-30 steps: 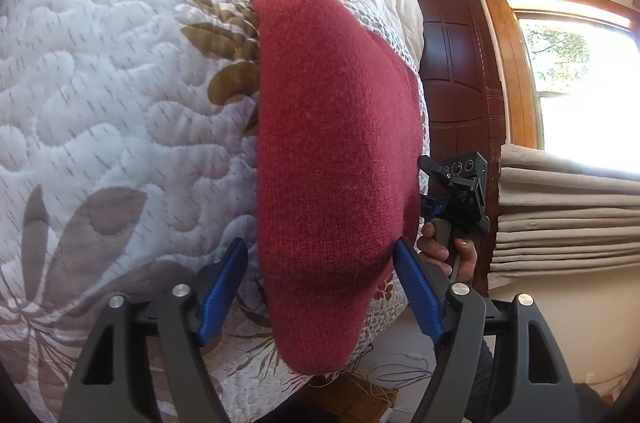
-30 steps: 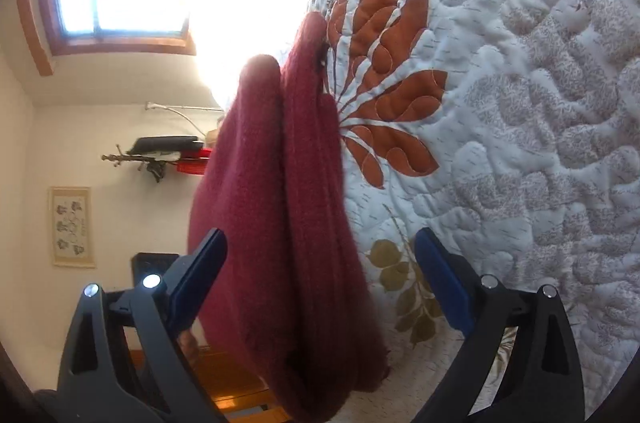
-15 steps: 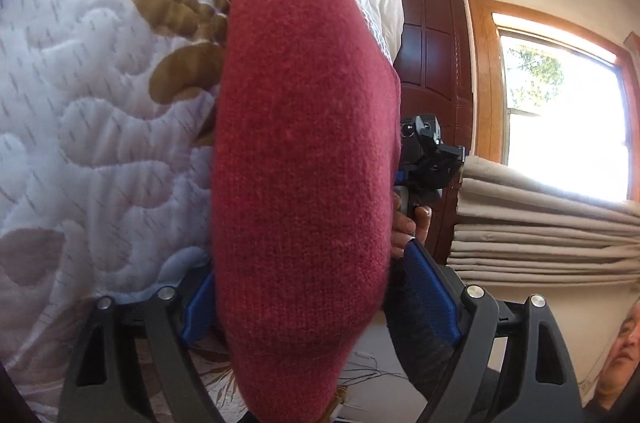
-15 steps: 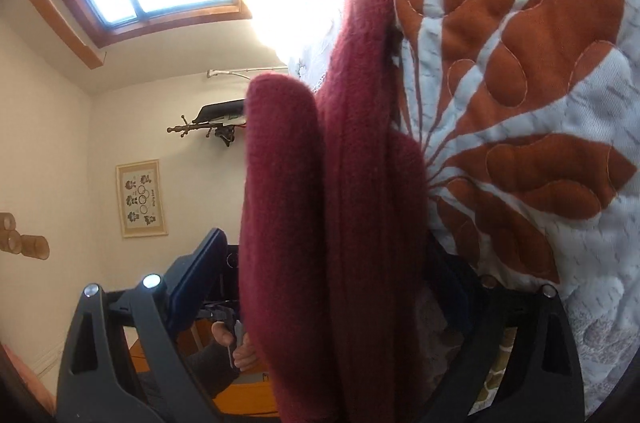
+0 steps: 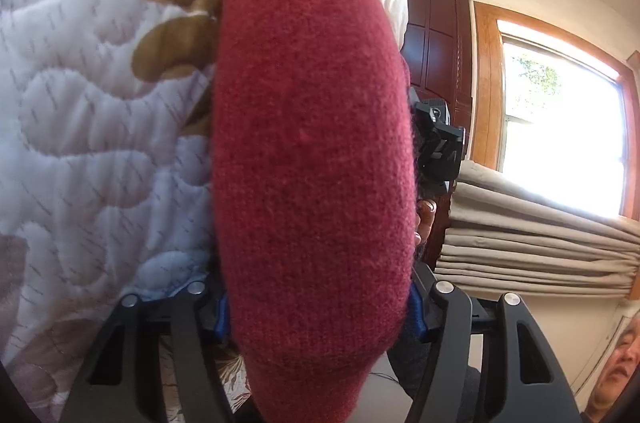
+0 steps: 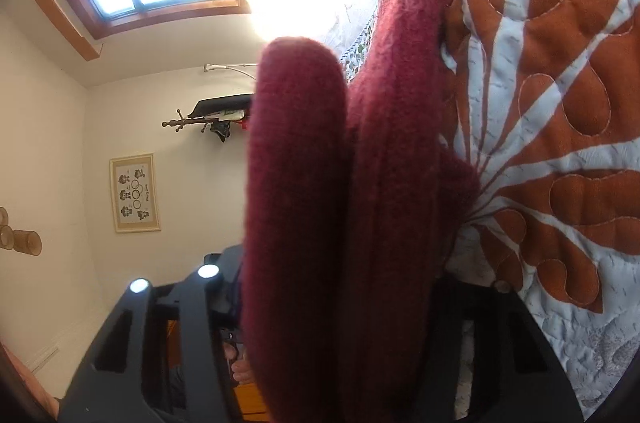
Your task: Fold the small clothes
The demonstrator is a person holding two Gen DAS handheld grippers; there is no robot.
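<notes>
I have the thick dark-red knitted wool garment [image 5: 312, 151] between both sets of jaws, and it lies on the bed, on the white quilted bedspread with brown and orange leaf appliqué [image 5: 92, 127]. My left gripper [image 5: 320, 307] has its blue pads pressed against the two sides of the near end of the knit; the jaws look clamped on it, with the wool bulging out past them. My right gripper [image 6: 340, 307] meets the same garment from the other end. Here the cloth shows as two rolled thicknesses side by side, one lifted clear on the room side and one lying against the bedspread [image 6: 560, 103], and both run down between my jaws. The pads themselves are buried in wool, but the dark arms stand close in on either side, so I judge these jaws clamped on it too.

I take this as the gripping step of a fold: both ends pinched, cloth not yet carried over. In the left view the other gripper and the hand that holds it [image 5: 426, 213] peep out just beyond the far edge of the knit.

The next move calls for lifting both ends together and level, keeping the bulky layers from slipping out, then laying one half squarely on the other upon the bed.
</notes>
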